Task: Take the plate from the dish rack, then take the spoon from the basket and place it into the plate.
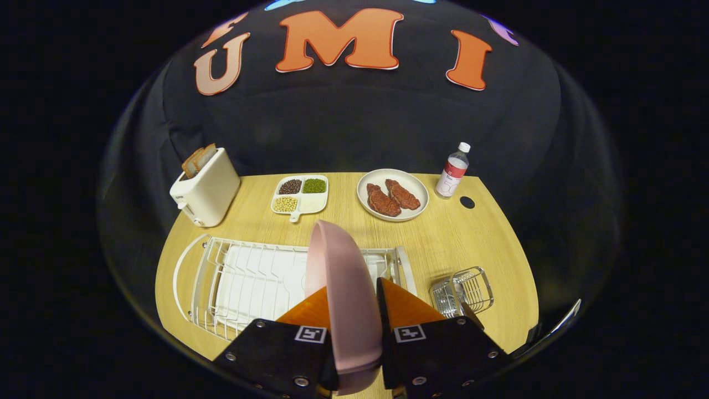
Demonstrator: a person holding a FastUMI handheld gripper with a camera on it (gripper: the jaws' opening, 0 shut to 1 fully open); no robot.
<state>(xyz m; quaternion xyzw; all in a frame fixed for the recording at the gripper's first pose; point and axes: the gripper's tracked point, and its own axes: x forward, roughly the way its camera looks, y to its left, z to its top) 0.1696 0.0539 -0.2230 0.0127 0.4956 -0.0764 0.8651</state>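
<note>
1. Wooden tabletop (498,244) w/ dark cloth behind; dish rack (249,282) near left, wire basket (465,291) near right.
2. My jaws clamp the pink plate (343,288) edge-on, lifted above rack for clearance.
3. Spoon: can't make it out in basket.

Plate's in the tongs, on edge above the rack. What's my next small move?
Probably carry the pink plate, clamped on edge in the tongs, off the dish rack toward bare table between rack and steak plate, then lay it flat. The spoon's basket comes after.
</note>
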